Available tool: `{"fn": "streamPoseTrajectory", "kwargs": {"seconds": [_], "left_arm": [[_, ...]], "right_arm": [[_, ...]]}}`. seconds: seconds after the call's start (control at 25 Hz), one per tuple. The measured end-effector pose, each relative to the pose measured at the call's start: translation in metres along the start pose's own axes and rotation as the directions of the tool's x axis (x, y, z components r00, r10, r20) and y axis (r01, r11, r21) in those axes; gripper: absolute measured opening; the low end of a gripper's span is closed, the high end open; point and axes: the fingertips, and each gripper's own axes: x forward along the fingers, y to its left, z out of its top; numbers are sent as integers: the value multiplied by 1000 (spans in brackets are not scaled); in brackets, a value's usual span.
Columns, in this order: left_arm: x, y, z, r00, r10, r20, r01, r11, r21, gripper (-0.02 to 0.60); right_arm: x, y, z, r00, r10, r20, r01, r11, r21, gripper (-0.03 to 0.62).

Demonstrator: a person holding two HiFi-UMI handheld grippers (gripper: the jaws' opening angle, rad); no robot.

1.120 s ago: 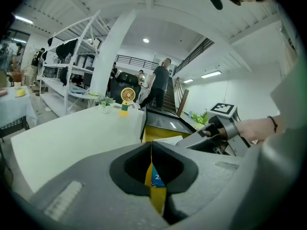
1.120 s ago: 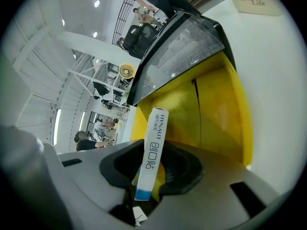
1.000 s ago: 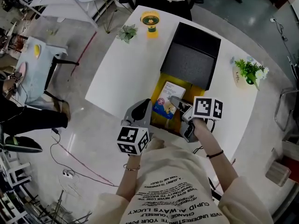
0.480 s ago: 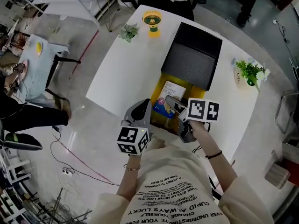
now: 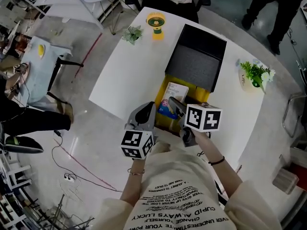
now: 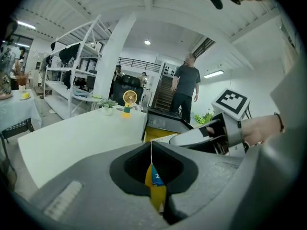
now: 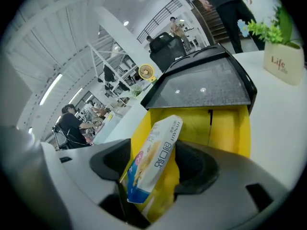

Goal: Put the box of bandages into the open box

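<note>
The bandage box (image 5: 171, 99), white and blue, leans on its edge inside the open yellow box (image 5: 191, 94), whose black lid (image 5: 196, 56) stands folded back. My right gripper (image 5: 176, 108) hovers over the yellow box's near end. Its jaws are opening; in the right gripper view the bandage box (image 7: 159, 150) stands between them, and the pads of the right gripper (image 7: 154, 169) do not press on it. My left gripper (image 5: 145, 116) sits at the table's near edge, left of the yellow box. The left gripper (image 6: 151, 145) is shut with nothing in it.
The white table (image 5: 127, 78) also carries a yellow fan (image 5: 154, 22), a small plant (image 5: 130, 33) and a potted plant in a white pot (image 5: 253, 75). A person (image 5: 276, 8) stands beyond the table's far right. A dark chair (image 5: 168, 1) is at the far edge.
My right gripper has let go of the bandage box and drawn back toward me and to the left. The bandage box stays in the yellow box. A person has walked in at top right.
</note>
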Motion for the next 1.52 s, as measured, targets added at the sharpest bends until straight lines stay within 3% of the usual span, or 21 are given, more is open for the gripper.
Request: {"fn": "streamPoseTrajectory", "kwargs": {"seconds": [0.16, 0.64, 0.8, 0.88, 0.96, 1.08, 1.32, 1.52], "left_arm": [[-2, -1, 0, 1000, -1, 6, 1, 1000, 9, 23], [-14, -7, 2, 999, -21, 26, 20, 999, 44, 23], [-18, -10, 2, 999, -38, 36, 36, 998, 59, 23], [-20, -12, 4, 998, -49, 47, 46, 997, 69, 23], [-24, -13, 7, 996, -59, 60, 54, 995, 78, 23], [-30, -17, 11, 993, -81, 81, 73, 993, 89, 23], [-41, -26, 22, 982, -137, 131, 120, 984, 131, 23], [-50, -32, 35, 970, -171, 173, 141, 975, 172, 23]], "right_arm": [[-5, 4, 3, 1000, -11, 19, 12, 999, -51, 273], [-21, 5, 1, 997, -58, 48, 61, 996, -64, 267], [-29, 9, 1, 996, -35, 76, 41, 996, -77, 189], [-34, 10, 2, 994, -31, 102, 42, 993, -109, 121], [-38, 14, 3, 992, -7, 127, 24, 991, -131, 61], [-46, 24, 5, 985, 49, 167, -20, 985, -174, 24], [-63, 43, 6, 966, 128, 223, -54, 949, -310, 6], [-82, 57, 15, 931, 201, 304, -60, 908, -415, 5]]}}
